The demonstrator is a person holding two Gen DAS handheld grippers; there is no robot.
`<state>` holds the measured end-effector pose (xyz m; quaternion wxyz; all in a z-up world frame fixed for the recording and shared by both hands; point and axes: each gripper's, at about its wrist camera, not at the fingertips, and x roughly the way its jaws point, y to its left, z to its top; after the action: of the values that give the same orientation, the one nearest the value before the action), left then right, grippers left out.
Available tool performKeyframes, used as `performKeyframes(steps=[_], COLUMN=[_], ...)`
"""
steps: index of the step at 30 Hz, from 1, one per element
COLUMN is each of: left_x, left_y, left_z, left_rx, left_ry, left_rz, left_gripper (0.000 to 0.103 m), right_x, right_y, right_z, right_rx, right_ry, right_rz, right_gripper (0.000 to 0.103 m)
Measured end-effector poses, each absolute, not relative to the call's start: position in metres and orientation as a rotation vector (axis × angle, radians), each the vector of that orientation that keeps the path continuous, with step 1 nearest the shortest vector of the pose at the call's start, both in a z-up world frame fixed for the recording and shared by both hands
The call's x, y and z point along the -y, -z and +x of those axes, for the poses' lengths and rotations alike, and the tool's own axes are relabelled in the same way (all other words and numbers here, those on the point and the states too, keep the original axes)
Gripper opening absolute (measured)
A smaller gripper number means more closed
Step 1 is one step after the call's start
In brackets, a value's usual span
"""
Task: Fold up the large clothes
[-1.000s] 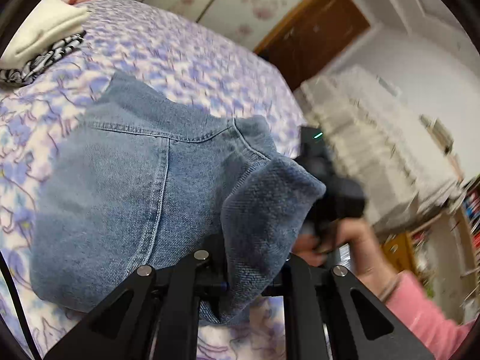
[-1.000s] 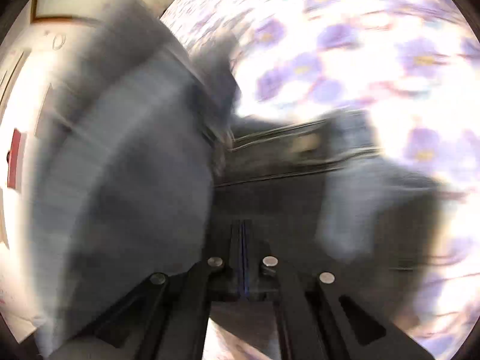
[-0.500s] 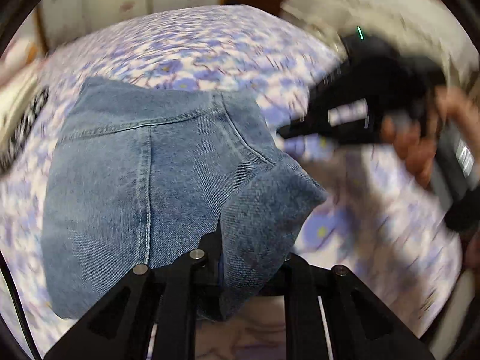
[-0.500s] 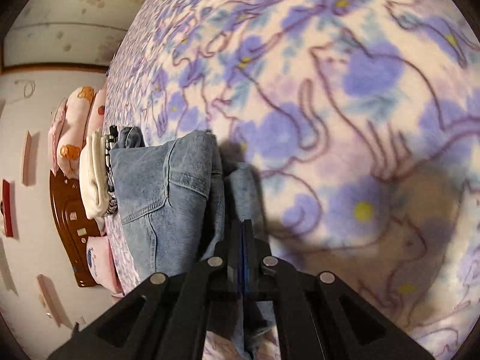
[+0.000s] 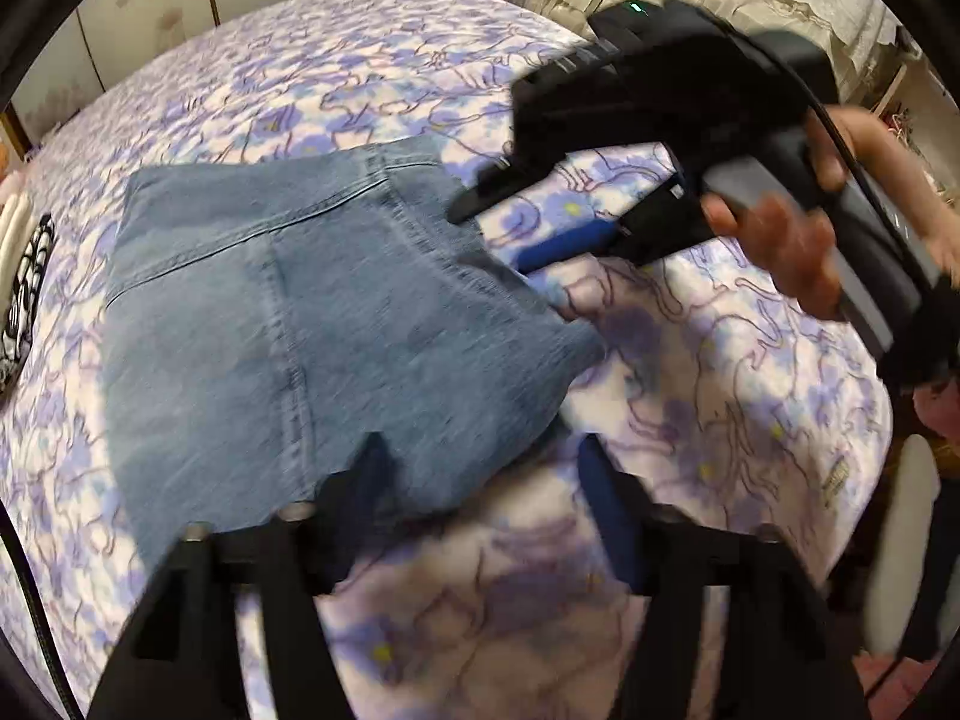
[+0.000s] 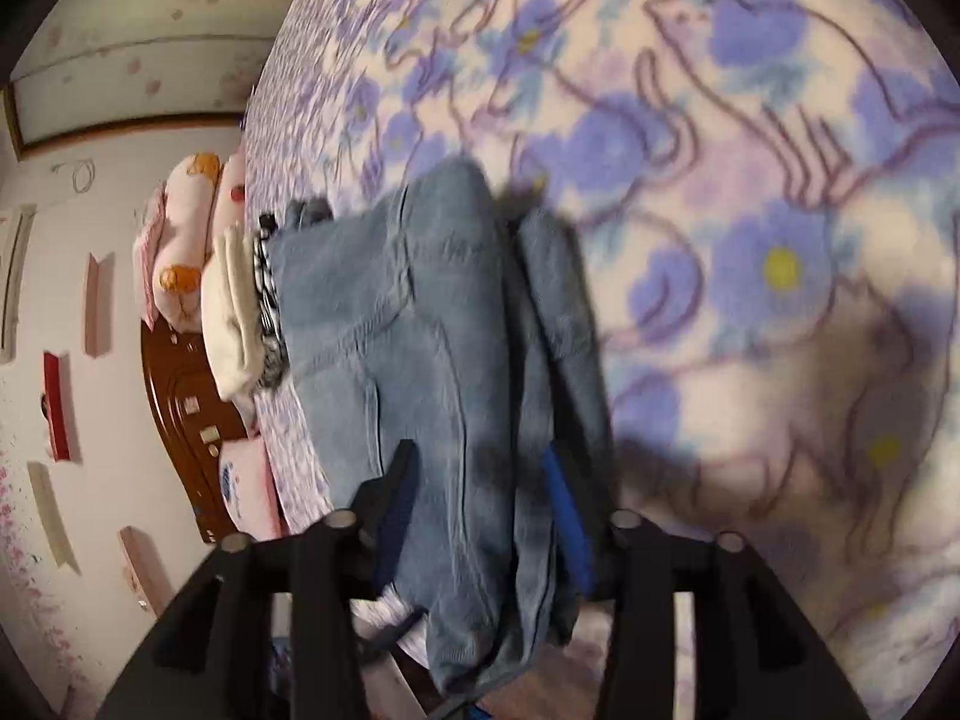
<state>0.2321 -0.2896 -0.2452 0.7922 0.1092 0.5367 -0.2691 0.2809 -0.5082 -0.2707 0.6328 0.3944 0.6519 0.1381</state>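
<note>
Now both claws have let go of the folded denim, which lies flat on the bed.

Biggest first: the floral bedspread [image 5: 690,360] carries the denim garment [image 5: 312,324] as a squat folded bundle near the stacked clothes [image 6: 240,306] by the headboard, so this fold looks finished. A second ago its corner stood bunched up in the left gripper [image 5: 480,462]; that corner now lies down. Both the left and the right gripper [image 6: 480,480] have just been opening, fingers spread, denim loose between them, unpinched.
</note>
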Motion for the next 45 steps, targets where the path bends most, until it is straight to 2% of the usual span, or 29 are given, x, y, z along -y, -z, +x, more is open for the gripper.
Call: performKeyframes(steps=[4, 12, 16, 18, 21, 23, 26, 35, 41, 45], left_x=[0.257, 0.174, 0.139, 0.126, 0.111, 0.102, 0.091, 0.072, 0.078, 0.080], left_y=[0.232, 0.257, 0.277, 0.284, 0.291, 0.294, 0.298, 0.309, 0.315, 0.315], left_z=[0.241, 0.277, 0.285, 0.288, 0.291, 0.292, 0.293, 0.296, 0.295, 0.298], left_rx=[-1.197, -1.431, -1.497, -1.503, -1.484, -1.479, -1.477, -1.507, -1.510, -1.509], left_ry=[0.505, 0.347, 0.248, 0.211, 0.158, 0.138, 0.122, 0.162, 0.192, 0.202], left_rz=[0.258, 0.012, -0.129, -0.176, -0.194, -0.221, -0.248, -0.307, -0.273, -0.287], left_gripper=[0.075, 0.075, 0.069, 0.066, 0.065, 0.065, 0.065, 0.054, 0.054, 0.054], right_x=[0.486, 0.455, 0.442, 0.440, 0.439, 0.435, 0.432, 0.445, 0.446, 0.452], right_y=[0.268, 0.265, 0.258, 0.253, 0.251, 0.250, 0.250, 0.279, 0.305, 0.303], right_z=[0.262, 0.236, 0.236, 0.234, 0.227, 0.220, 0.209, 0.180, 0.174, 0.166], right_rx=[-1.571, -1.609, -1.600, -1.579, -1.538, -1.512, -1.483, -1.428, -1.396, -1.347], right_ry=[-0.325, -0.309, -0.279, -0.243, -0.214, -0.189, -0.153, -0.081, -0.043, -0.087], right_rz=[0.821, 0.777, 0.683, 0.654, 0.649, 0.651, 0.667, 0.853, 0.900, 0.978], right_gripper=[0.054, 0.054, 0.053, 0.035, 0.023, 0.020, 0.018, 0.014, 0.014, 0.015])
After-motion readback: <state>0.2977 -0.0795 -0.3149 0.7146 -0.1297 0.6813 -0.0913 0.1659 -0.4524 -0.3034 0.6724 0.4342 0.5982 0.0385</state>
